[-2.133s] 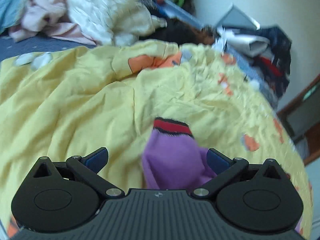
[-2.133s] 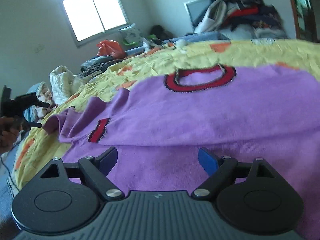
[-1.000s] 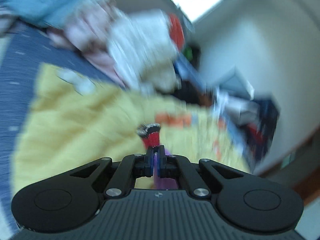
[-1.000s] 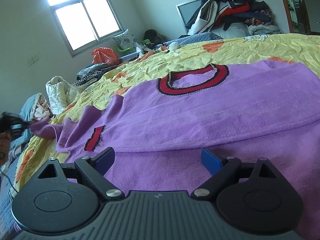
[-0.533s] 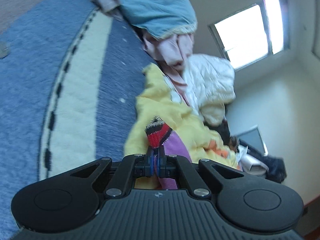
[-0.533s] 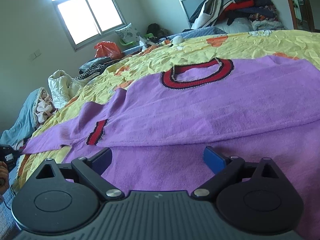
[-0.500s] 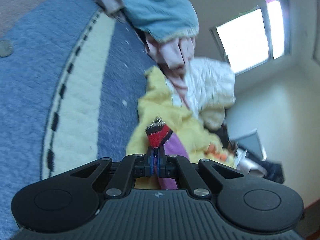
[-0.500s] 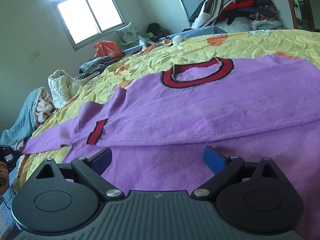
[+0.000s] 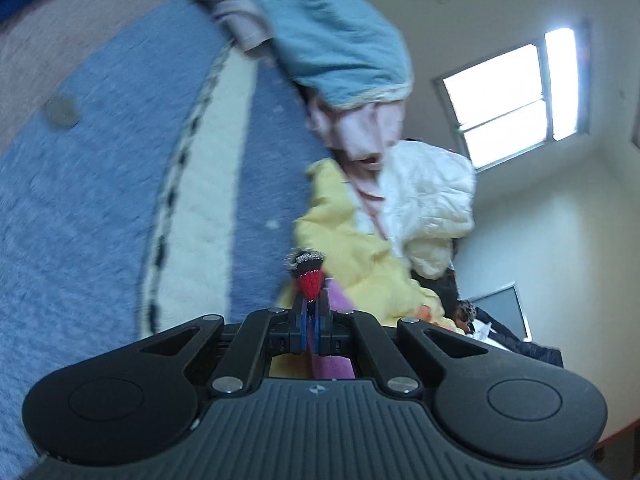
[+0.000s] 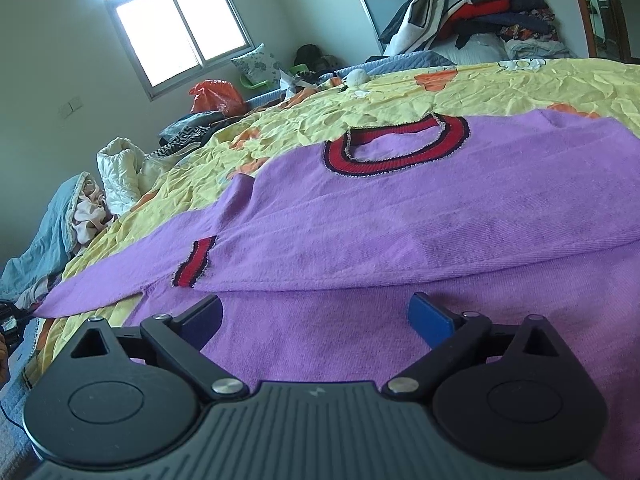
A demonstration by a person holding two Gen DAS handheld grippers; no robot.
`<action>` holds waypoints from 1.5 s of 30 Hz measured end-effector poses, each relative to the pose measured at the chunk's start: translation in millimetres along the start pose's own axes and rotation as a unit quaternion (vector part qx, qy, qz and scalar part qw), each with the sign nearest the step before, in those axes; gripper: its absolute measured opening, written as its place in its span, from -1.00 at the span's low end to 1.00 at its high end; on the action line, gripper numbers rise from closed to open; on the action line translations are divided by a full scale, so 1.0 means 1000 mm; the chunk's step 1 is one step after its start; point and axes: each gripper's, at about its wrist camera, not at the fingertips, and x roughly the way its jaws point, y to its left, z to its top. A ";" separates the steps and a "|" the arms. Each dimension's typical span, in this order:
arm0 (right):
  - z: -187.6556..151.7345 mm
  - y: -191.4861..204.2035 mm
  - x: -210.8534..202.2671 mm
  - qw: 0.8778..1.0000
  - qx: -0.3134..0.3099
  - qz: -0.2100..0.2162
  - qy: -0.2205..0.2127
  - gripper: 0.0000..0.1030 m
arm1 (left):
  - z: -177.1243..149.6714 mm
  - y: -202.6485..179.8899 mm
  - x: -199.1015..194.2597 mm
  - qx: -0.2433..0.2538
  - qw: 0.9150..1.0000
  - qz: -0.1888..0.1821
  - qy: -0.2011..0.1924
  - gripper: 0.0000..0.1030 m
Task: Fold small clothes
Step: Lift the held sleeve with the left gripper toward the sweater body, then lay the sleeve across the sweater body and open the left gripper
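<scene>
A purple sweater (image 10: 420, 208) with a red and black collar (image 10: 396, 146) lies spread on a yellow bedsheet (image 10: 520, 84). One sleeve is folded across the body, its red cuff (image 10: 194, 262) lying near the front. The other sleeve (image 10: 120, 276) stretches out flat to the left. My left gripper (image 9: 311, 322) is shut on that sleeve's red cuff (image 9: 310, 280), which pokes up between the pads. My right gripper (image 10: 316, 316) hangs open just above the sweater's lower part, nothing between its fingers.
A blue and cream rug or quilt (image 9: 120, 200) fills the left wrist view. A heap of blue, pink and white clothes (image 10: 80, 208) sits at the bed's left end. Piled clothes (image 10: 480, 12) lie by the far wall, and an orange bag (image 10: 216, 96) sits below the window.
My left gripper has pulled the cuff out leftward and down past the bed's edge, rolling as it went. The sleeve went from slack to drawn out straight. The right gripper stayed put.
</scene>
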 end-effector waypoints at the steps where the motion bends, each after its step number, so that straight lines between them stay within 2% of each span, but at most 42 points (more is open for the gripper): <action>1: 0.002 0.000 0.000 1.000 0.004 0.002 0.003 0.95 | 0.000 -0.014 -0.003 0.018 1.000 -0.002 -0.003 -0.96; 4: 0.007 0.002 -0.004 1.000 -0.003 -0.010 0.021 0.95 | -0.003 -0.063 -0.013 0.071 0.997 -0.029 -0.004 -0.96; 6: 0.007 0.002 -0.010 0.999 -0.002 -0.030 0.031 0.95 | -0.010 -0.102 -0.016 0.111 0.993 -0.045 -0.002 -0.96; 9: 0.001 0.002 -0.023 0.999 -0.009 -0.024 0.047 0.95 | -0.034 -0.162 -0.011 0.168 0.983 -0.069 0.016 -0.96; 12: -0.006 -0.002 -0.039 0.999 -0.002 -0.014 0.049 0.95 | -0.075 -0.214 0.002 0.213 0.972 -0.086 0.043 -0.96; 15: -0.013 -0.007 -0.054 0.999 0.004 -0.013 0.044 0.95 | -0.130 -0.257 0.012 0.245 0.960 -0.108 0.077 -0.96; 19: -0.015 -0.026 -0.070 0.998 0.032 -0.034 0.030 0.95 | -0.223 -0.300 0.007 0.303 0.937 -0.136 0.109 -0.96; 22: -0.014 -0.041 -0.079 0.997 0.053 -0.043 0.020 0.95 | -0.293 -0.319 0.002 0.352 0.915 -0.150 0.130 -0.96; 24: -0.013 -0.048 -0.082 0.997 0.060 -0.045 0.018 0.95 | -0.336 -0.326 0.002 0.374 0.903 -0.152 0.146 -0.95; 30: -0.014 -0.054 -0.085 0.997 0.064 -0.046 0.019 0.95 | -0.428 -0.334 0.007 0.423 0.872 -0.165 0.182 -0.95; 35: -0.013 -0.056 -0.091 0.996 0.075 -0.046 0.011 0.95 | -0.472 -0.339 0.010 0.445 0.854 -0.177 0.203 -0.95; 45: -0.007 -0.070 -0.115 0.993 0.094 -0.075 -0.023 0.95 | -0.526 -0.354 0.003 0.464 0.828 -0.206 0.239 -0.95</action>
